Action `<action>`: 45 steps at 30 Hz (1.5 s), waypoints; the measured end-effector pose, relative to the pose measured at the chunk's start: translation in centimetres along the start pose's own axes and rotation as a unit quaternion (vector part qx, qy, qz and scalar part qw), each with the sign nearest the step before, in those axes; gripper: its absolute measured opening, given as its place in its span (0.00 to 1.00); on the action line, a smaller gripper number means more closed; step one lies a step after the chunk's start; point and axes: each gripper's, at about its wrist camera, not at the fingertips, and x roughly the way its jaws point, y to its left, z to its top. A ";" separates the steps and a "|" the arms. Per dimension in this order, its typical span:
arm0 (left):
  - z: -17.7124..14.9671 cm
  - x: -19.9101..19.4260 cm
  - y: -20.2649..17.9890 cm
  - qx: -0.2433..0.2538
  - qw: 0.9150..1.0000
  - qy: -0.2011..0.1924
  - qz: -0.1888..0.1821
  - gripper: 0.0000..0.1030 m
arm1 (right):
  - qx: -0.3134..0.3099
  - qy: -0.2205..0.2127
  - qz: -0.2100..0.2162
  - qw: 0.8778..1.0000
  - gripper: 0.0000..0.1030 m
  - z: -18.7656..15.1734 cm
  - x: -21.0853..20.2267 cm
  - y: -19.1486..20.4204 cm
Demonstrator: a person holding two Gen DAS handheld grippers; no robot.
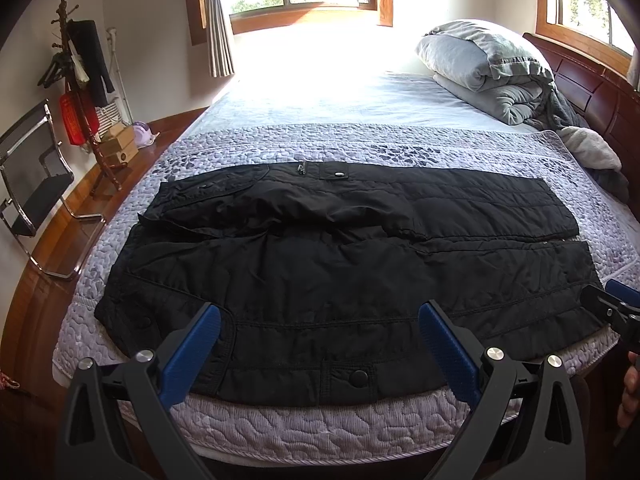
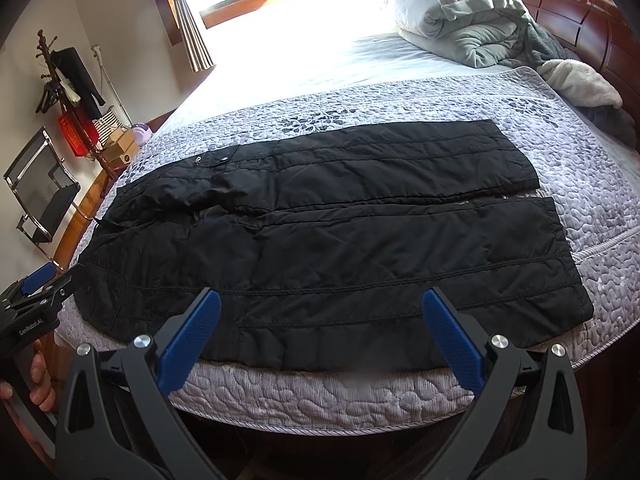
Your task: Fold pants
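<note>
**Pants flat on bed, both grippers poised at near edge**

Left side: a chrome-framed black mesh chair (image 1: 34, 168) and a wooden coat rack hung with dark clothes (image 1: 80, 64) stand on the wood floor beside the bed. Well apart from the work.

Centre: the black quilted padded pants (image 1: 344, 264) lie spread flat across the lavender pebble-stitched quilt (image 1: 304, 432), waistband to the left, both legs running right, side by side with a thin gap between them at the hems. Some bunching near the crotch.

The left gripper (image 1: 320, 340) hovers over the near waistband corner, blue pads spread wide, holding nothing. The right gripper (image 2: 320, 336) hangs over the near leg toward the hem, likewise spread wide and empty.

Judged step: taking the near leg to fold it over the far one. To do it well, each gripper should pinch the near outer seam, waist end and hem end together, lift evenly and lay edge onto edge; the crotch wrinkles want smoothing first.

Right side: the near pants edge sits just beside the mattress edge, little margin. Beyond the far leg the quilt lies open. The folded grey duvet (image 2: 452, 20) sits well apart by the dark wooden headboard (image 2: 584, 28).
</note>
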 end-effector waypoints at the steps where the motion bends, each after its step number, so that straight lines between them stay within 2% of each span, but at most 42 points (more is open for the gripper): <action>1: 0.0 0.0 0.0 0.000 1.000 0.000 0.000 0.97 | 0.000 0.000 0.000 1.000 0.98 0.0 0.0 0.0; 8: 0.2 0.9 0.0 0.002 1.000 0.012 -0.006 0.97 | -0.014 0.005 0.004 1.000 0.98 0.3 0.9 0.0; 12: 1.1 2.7 0.0 0.007 0.999 0.039 -0.021 0.97 | -0.041 0.012 0.029 0.999 0.98 2.0 2.3 -0.4; 16: 3.3 5.2 0.3 0.009 0.997 0.063 -0.034 0.97 | -0.030 0.022 0.064 0.997 0.98 5.3 4.6 -2.5; 20: 7.4 9.1 -0.3 0.017 0.995 0.090 -0.046 0.97 | -0.041 0.045 0.105 0.993 0.98 9.9 8.5 -4.4; 22: 9.7 11.4 -1.2 0.038 0.993 0.099 -0.060 0.97 | -0.065 0.062 0.151 0.984 0.98 12.6 11.1 -4.9; 25: 13.6 15.8 -2.7 0.077 0.983 0.127 -0.107 0.97 | -0.103 0.096 0.212 0.967 0.98 16.6 15.5 -5.4; 29: 18.0 22.0 -4.0 0.101 0.963 0.161 -0.192 0.97 | -0.141 0.135 0.234 0.953 0.97 21.2 21.6 -5.6; 30: 18.9 23.7 -4.5 0.114 0.959 0.167 -0.197 0.97 | -0.146 0.143 0.238 0.950 0.97 22.1 23.1 -5.7; 34: 21.2 29.7 -6.3 0.179 0.954 0.167 -0.171 0.97 | -0.171 0.161 0.267 0.935 0.97 24.7 28.0 -5.8; 37: 22.2 33.5 -6.7 0.193 0.947 0.177 -0.188 0.97 | -0.202 0.173 0.260 0.928 0.97 26.0 31.2 -5.7; 40: 22.8 36.6 -7.0 0.199 0.938 0.193 -0.210 0.97 | -0.235 0.198 0.262 0.915 0.97 26.6 33.8 -5.6; 45: 23.0 38.5 -8.3 0.235 0.924 0.192 -0.231 0.97 | -0.262 0.218 0.252 0.906 0.97 26.9 36.9 -5.9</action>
